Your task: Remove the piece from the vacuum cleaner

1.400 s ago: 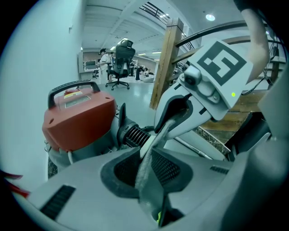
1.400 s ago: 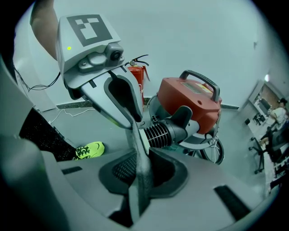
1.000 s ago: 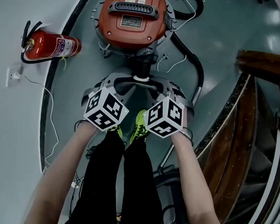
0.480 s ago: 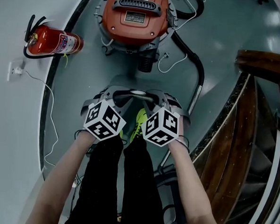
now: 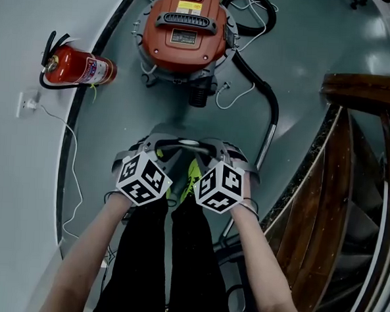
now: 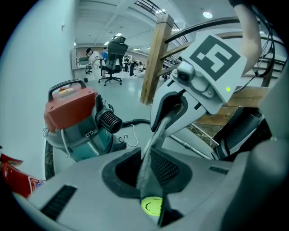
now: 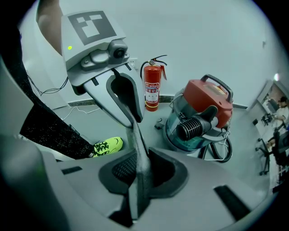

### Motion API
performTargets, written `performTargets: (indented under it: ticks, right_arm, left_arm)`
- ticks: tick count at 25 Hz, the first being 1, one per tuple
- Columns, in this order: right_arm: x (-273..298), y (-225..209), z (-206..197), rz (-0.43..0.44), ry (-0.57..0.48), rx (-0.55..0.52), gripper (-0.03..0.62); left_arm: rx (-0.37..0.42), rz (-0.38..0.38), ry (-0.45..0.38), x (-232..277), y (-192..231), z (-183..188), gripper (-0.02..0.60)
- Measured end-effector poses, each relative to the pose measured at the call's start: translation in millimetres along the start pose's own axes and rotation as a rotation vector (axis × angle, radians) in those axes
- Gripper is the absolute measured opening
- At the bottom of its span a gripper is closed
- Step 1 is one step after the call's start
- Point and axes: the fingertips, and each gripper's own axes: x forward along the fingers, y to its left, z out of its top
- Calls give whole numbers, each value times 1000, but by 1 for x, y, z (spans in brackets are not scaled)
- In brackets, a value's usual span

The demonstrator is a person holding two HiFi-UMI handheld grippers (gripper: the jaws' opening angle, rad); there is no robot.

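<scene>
Overhead, the left gripper (image 5: 155, 146) and right gripper (image 5: 214, 148) carry the grey piece (image 5: 184, 145) between them, well apart from the vacuum cleaner (image 5: 185, 29). Left gripper view: its narrow jaws, which have just been closing, pinch 1 end. Right gripper view: its narrow jaws clamp the other end, with the vacuum cleaner beyond.
</scene>
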Motion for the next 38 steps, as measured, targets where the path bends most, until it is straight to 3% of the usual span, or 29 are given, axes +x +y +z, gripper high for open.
performTargets:
  ticks: [10,17,26,38]
  right_arm:
    - [2,-8,-3,-21,-9,-16,60]
    - [26,-7,-12,-7,-8,-20,60]
    - [52,6,-25,48,10,20,61]
    - [80,-7,-33,70,19,80,61]
  left_arm:
    - [21,19,-3,6,4,5,69]
    - [-1,15,4,24,8,-13,69]
    - [-43,-25,28,43,2,-37,69]
    - [-43,-59,47,69,19,-48,69]
